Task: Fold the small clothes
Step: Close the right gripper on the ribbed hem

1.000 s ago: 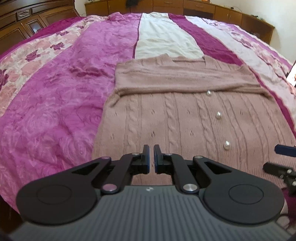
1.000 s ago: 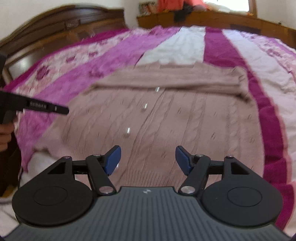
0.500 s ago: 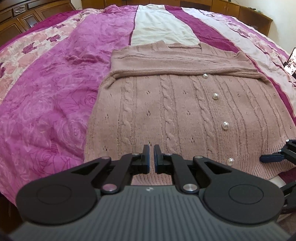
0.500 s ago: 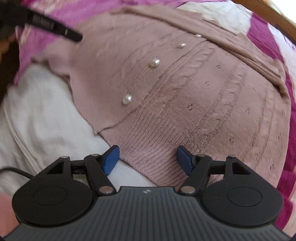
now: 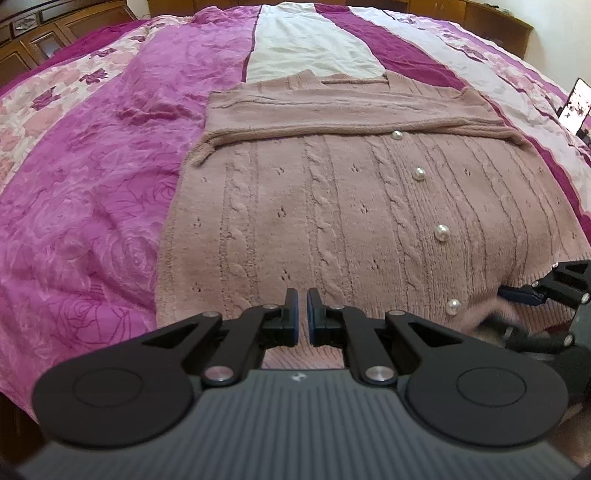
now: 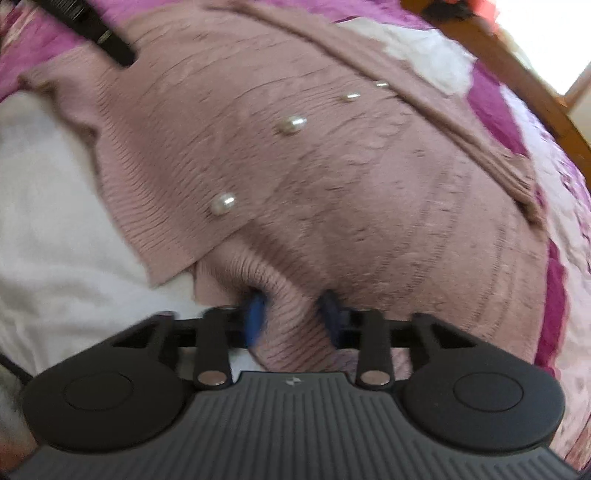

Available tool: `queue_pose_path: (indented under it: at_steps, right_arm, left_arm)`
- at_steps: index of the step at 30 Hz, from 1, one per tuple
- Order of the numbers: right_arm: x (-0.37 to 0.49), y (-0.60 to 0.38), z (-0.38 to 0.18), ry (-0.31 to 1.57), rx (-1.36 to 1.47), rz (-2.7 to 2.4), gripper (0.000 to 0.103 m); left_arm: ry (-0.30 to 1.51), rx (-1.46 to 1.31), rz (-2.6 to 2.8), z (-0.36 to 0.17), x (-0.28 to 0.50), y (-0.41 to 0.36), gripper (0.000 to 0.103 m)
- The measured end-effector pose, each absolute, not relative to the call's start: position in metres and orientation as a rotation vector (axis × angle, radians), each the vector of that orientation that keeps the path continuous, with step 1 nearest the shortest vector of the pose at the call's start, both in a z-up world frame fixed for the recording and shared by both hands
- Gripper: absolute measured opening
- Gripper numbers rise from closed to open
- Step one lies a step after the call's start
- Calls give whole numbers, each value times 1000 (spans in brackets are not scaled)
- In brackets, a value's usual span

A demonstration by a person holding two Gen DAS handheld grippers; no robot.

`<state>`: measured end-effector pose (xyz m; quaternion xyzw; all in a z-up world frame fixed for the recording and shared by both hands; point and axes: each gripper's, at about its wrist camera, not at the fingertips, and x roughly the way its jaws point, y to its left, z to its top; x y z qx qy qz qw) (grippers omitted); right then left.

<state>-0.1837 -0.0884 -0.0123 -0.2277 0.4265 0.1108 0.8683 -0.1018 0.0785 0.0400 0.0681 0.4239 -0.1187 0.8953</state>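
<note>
Nearest in the left wrist view, the left gripper (image 5: 302,317) hangs just over the bottom hem of the cardigan (image 5: 332,206), its 2 blue pads pressed almost together with only a thin slit between them and no cloth in the slit.

Off to the right of it, the right gripper (image 6: 293,314) has its fingers (image 6: 255,314) on either side of a raised ridge of the ribbed hem, which bunches up between them. That view is smeared, so I would only say the pads seem to be pinching the knit; a gap of cloth still shows between them. In the left wrist view the same gripper (image 5: 517,295) comes in from the right edge, touching the hem beside the lowest button (image 5: 453,306).

The cardigan is dusty pink cable knit, lying flat and front up on the bed near its foot edge, with 4 pearl buttons running in a line up its right half. At its far end the sleeves (image 5: 332,118) are folded across the chest in a flat band.

Under it all lies the bedspread (image 5: 92,184), in magenta, floral pink and white stripes. A white sheet (image 6: 55,221) shows below the hem in the right wrist view. Beyond the bed stands dark wooden furniture (image 5: 55,33).
</note>
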Motion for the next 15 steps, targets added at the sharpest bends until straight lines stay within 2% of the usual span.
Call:
queue_pose_path:
  at_steps: [1, 3, 14, 15]
  right_arm:
    - [-183, -92, -10, 881, -453, 220, 18]
    - [-183, -97, -5, 855, -414, 203, 12]
    - [-194, -122, 32, 703, -216, 164, 11]
    - [-194, -122, 34, 695, -209, 162, 11]
  left_arm:
    - [881, 143, -248, 39, -102, 78, 8]
    - [887, 147, -253, 37, -103, 77, 8]
    - [897, 175, -308, 30, -110, 66, 9]
    - [897, 177, -317, 29, -111, 65, 18]
